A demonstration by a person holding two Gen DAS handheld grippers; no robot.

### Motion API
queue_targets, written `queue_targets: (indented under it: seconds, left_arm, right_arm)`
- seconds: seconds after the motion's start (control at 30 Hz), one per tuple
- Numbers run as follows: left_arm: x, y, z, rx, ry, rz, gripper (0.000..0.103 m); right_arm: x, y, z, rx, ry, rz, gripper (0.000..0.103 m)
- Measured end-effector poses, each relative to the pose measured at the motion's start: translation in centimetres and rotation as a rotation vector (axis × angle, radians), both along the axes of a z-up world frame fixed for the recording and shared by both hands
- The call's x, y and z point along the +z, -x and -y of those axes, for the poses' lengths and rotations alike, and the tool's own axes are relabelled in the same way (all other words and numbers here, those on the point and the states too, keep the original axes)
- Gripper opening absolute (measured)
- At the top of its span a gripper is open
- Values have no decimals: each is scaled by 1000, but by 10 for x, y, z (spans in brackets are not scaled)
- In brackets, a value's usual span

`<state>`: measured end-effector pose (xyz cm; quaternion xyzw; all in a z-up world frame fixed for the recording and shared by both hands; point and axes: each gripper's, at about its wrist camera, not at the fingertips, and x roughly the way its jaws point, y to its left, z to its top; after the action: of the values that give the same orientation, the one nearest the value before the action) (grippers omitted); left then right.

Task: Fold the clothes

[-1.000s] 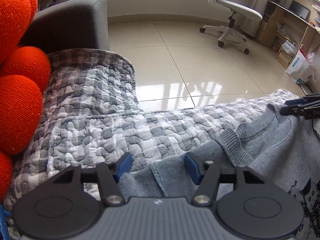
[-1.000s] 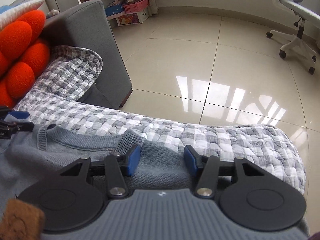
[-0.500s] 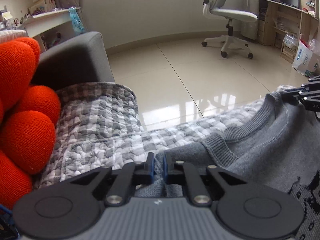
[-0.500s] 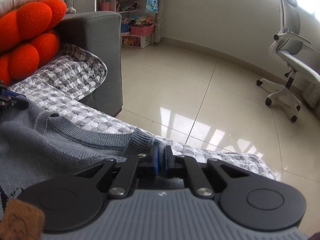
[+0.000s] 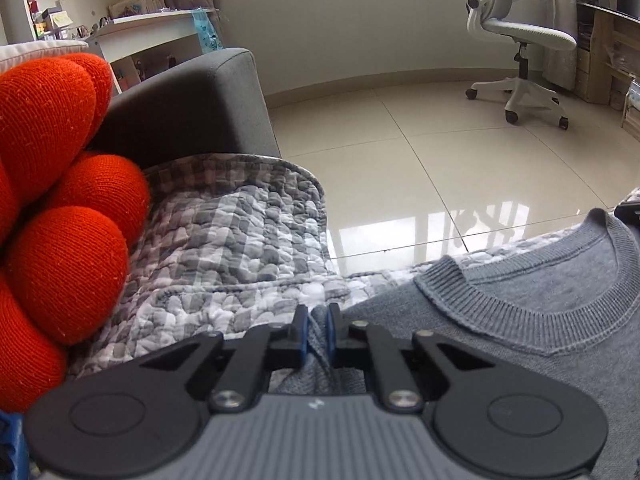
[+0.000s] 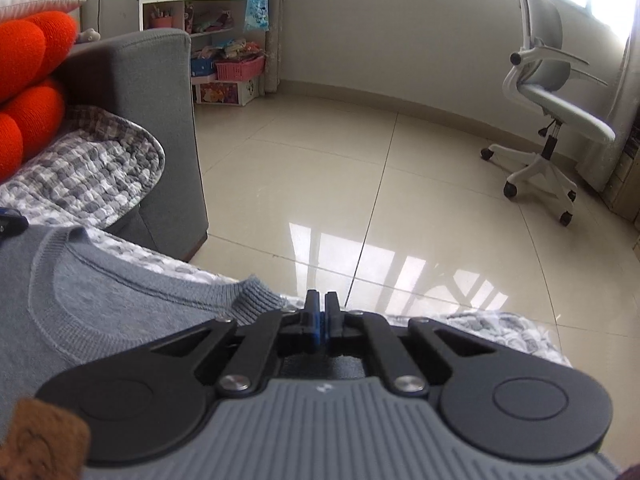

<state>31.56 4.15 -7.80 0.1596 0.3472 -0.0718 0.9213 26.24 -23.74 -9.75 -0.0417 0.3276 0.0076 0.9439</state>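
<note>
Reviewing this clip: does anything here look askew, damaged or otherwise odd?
Nothing stands out. The left gripper and right gripper are each shut on a shoulder of the grey sweater, collar spread between them, over the checked quilt. No spill or damage is visible.

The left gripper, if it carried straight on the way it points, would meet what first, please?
Probably the checked quilt just beyond the left gripper, which is shut on the grey sweater; depth is unclear.
</note>
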Motion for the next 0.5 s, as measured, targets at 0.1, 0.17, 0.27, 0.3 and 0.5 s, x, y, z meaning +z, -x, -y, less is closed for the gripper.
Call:
queue_targets:
  seconds: [0.1, 0.17, 0.27, 0.3, 0.5]
  left_arm:
    - [2, 1, 3, 11, -18, 8, 11]
    - [6, 0, 4, 31, -18, 5, 22]
    - [15, 1, 2, 48, 11, -22, 44]
    - [19, 1, 2, 52, 29, -35, 46]
    - [44, 13, 15, 48, 125, -69, 55]
  right_arm:
    - [3, 5, 4, -6, -4, 2, 5]
    - [4, 8, 7, -10, -7, 3, 6]
    - [7, 13, 11, -16, -11, 5, 23]
    - [8, 15, 13, -18, -13, 6, 36]
    - [17, 28, 28, -32, -44, 6, 51]
